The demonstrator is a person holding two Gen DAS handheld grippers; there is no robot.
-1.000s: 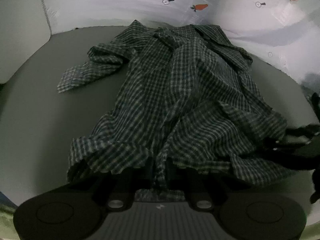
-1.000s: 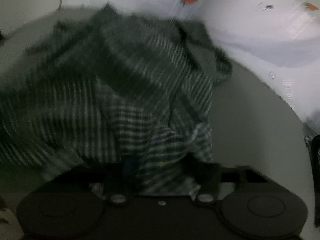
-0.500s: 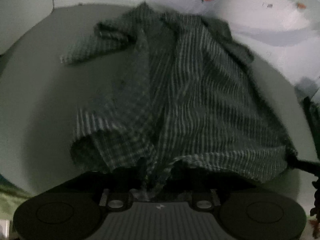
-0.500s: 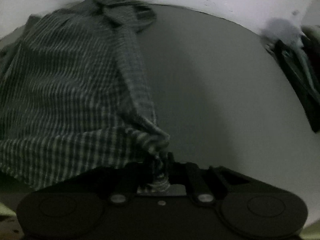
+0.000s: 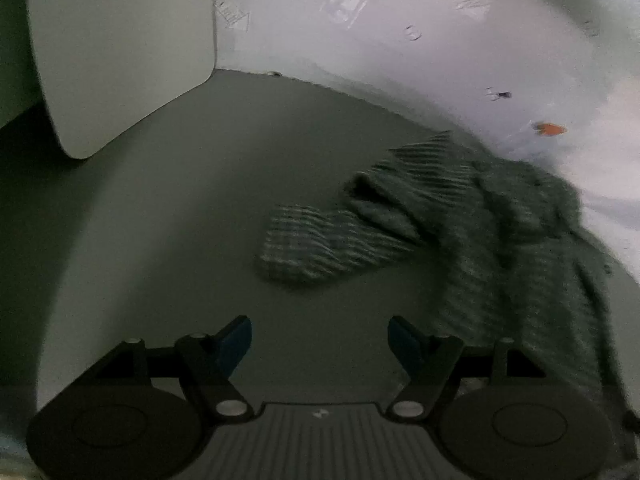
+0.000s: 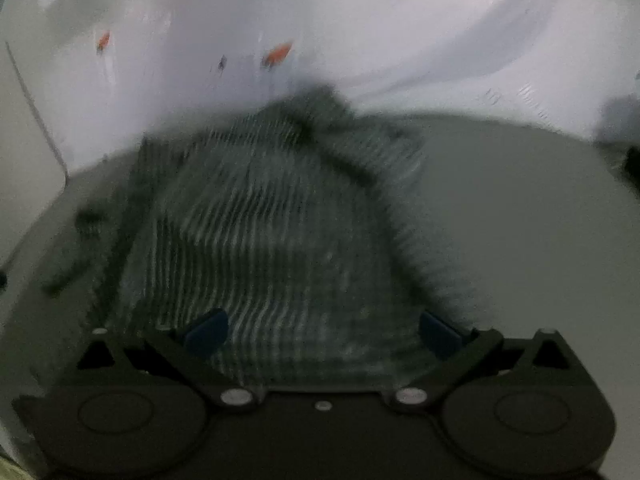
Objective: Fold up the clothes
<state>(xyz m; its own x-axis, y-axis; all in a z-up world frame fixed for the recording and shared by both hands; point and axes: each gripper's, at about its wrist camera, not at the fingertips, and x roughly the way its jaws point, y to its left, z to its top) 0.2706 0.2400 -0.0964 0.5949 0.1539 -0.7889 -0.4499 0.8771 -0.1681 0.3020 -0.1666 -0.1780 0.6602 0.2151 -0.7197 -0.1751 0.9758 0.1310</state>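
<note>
Left wrist view: left gripper (image 5: 320,340) has its fingers (image 5: 236,338) spread wide, nothing between them, only bare grey desk (image 5: 160,240) under the gap. Blue pads visible on both fingertips. Checked shirt (image 5: 480,240) lies on the desk ahead and to the right of this gripper, blurred by motion. One sleeve (image 5: 316,246) sticks out to the left from the bulk of the cloth and lies flat on the desk, apart from the left fingers. Lower edge of the shirt runs down just behind the right-hand finger; contact there cannot be told. White panel (image 5: 120,52) stands upright at the far left corner of the desk. Pale sheet with small orange carrot prints (image 5: 440,32) runs along the back, touching the far end of the shirt.

Right wrist view: right gripper (image 6: 322,334) is also spread wide, fingers (image 6: 206,334) holding nothing. Shirt (image 6: 280,220) lies spread on the desk (image 6: 520,220) directly in front, and its near hem fills the gap between the two fingers, lying loose, not pinched. Heavy blur; check pattern shows only as wavy streaks. Collar end points away toward the printed sheet (image 6: 360,20). Bare desk to the right of the shirt. Dark item at the far right edge, too blurred to identify.
</note>
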